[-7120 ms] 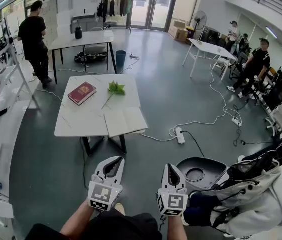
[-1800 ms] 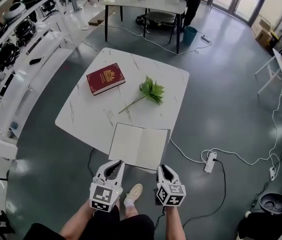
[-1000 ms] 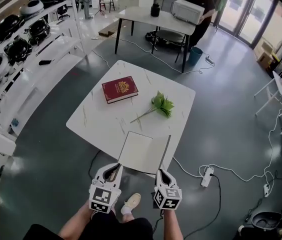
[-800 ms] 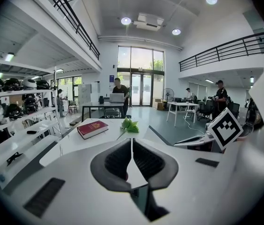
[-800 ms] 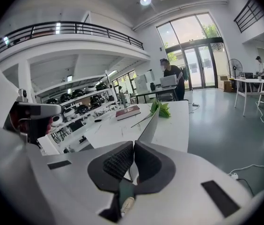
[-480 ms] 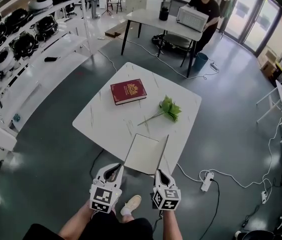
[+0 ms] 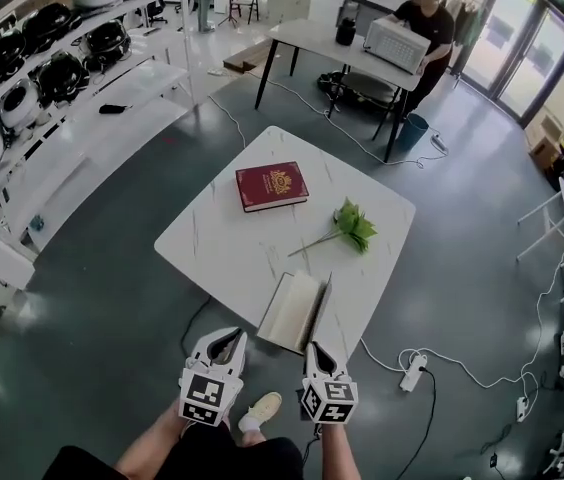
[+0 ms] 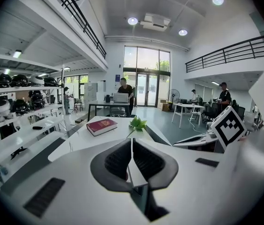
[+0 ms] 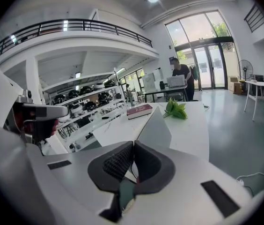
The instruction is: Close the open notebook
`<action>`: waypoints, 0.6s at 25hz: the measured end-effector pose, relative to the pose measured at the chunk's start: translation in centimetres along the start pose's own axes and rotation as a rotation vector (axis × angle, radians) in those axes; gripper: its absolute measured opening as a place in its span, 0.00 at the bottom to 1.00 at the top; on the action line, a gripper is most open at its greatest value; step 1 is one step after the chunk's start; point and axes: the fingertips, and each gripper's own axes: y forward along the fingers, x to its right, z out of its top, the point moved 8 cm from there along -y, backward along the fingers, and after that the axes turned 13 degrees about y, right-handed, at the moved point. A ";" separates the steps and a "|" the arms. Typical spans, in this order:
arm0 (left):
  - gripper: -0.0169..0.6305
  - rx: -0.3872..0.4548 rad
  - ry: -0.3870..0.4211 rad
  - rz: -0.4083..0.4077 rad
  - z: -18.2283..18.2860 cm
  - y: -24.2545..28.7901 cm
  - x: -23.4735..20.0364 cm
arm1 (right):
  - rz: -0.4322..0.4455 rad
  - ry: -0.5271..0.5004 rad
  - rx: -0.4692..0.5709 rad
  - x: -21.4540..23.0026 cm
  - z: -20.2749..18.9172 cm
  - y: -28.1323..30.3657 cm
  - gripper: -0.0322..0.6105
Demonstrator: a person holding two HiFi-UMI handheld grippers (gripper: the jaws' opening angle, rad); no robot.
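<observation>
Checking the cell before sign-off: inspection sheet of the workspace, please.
Surface: white marbled table, holding three things.
Job's things: notebook at the near edge, half shut, right cover raised steeply.
Clutter: red book and leafy sprig farther back, apart from the notebook.
Grippers: right gripper shut on the raised cover's near corner; left gripper shut, empty, left of the notebook.
Cables: corded power strip on the floor, right of the table.
Surroundings: shelves of gear at left; person at a far table.
</observation>
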 end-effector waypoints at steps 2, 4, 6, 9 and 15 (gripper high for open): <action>0.07 -0.004 -0.005 0.003 -0.3 0.1 -0.4 | 0.003 -0.016 -0.007 -0.5 0.0 0.5 0.08; 0.07 -0.010 -0.011 0.005 -0.6 0.3 -0.9 | 0.008 -0.029 -0.013 -0.9 -0.1 1.1 0.08; 0.07 -0.016 -0.018 0.007 -1.0 0.4 -1.2 | 0.015 -0.036 -0.021 -1.3 -0.1 1.7 0.08; 0.07 -0.026 -0.028 0.011 -1.7 0.6 -1.8 | 0.024 -0.042 -0.033 -1.8 -0.4 2.6 0.08; 0.07 -0.047 -0.050 0.015 -3.0 1.2 -3.2 | 0.033 -0.066 -0.069 -3.1 -1.0 4.8 0.08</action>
